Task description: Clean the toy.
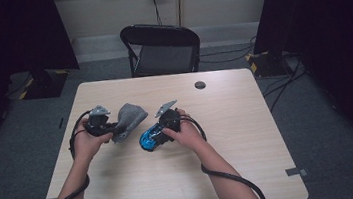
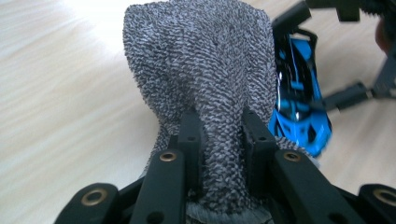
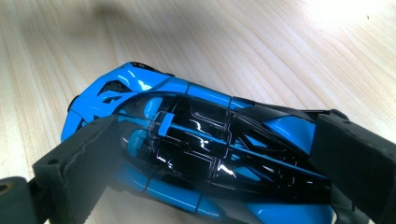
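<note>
The left gripper point(image 1: 113, 128) is clamped on a grey cloth point(image 1: 129, 119); in the left gripper view its two black jaws pinch a bunched fold of the cloth point(image 2: 205, 79), and the free part stands up and fans out toward 12 o'clock, lifted clear of the tabletop point(image 1: 183, 174). The right gripper point(image 1: 156, 134) is clamped on a blue toy car point(image 1: 148, 139); in the right gripper view the jaws bear on the car point(image 3: 196, 154) across its width, one on each flank, the roof and black glazing facing the camera.

In the high view both sit a little left of the tabletop's middle; the car lies at about 4 o'clock from the cloth, just beside it, and I cannot tell whether the two touch. The car's long axis runs roughly from 1 to 7 o'clock there, one end pointing down toward the person; in the left gripper view the car point(image 2: 299, 93) shows at 2 o'clock past the cloth's right edge, its length nearly parallel to the hanging fold.

The work in hand looks like wiping the car with the cloth; judged so, the coming move turns on the left hand carrying the cloth toward 4 o'clock, onto the exposed roof, while the right hand holds the car firm; the cloth's loose end, not the pinched fold, is nearer the car.
</note>
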`<state>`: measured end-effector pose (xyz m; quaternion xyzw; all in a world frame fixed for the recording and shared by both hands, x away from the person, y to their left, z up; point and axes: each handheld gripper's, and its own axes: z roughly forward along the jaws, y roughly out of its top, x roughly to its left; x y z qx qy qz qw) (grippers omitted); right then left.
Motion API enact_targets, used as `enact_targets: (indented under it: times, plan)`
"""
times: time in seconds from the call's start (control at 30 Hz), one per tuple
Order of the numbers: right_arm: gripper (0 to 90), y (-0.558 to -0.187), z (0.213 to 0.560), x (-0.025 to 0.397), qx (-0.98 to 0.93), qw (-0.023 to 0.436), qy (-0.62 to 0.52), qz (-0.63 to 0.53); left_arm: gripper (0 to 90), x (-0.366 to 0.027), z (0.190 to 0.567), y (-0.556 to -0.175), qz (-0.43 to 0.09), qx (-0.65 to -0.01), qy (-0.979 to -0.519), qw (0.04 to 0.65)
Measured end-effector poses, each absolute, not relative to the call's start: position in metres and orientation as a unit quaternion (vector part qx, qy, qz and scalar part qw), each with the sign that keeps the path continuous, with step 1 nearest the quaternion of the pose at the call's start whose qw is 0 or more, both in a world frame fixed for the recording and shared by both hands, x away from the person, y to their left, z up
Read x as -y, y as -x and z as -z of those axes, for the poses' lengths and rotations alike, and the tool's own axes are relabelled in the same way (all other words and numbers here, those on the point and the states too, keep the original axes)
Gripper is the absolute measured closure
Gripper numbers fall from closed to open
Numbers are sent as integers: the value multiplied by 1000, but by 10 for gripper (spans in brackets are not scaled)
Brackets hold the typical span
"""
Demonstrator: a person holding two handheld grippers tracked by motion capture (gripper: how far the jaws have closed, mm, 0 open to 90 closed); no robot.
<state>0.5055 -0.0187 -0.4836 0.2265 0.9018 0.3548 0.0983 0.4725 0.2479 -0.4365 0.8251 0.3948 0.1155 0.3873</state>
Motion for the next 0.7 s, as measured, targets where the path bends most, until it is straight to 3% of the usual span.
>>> enact_targets:
  times: [0.7]
  plan:
    - [19, -506, 485, 20, -900, 96, -225, -362, 730, -182, 472, -535, -104, -374, -850, 356]
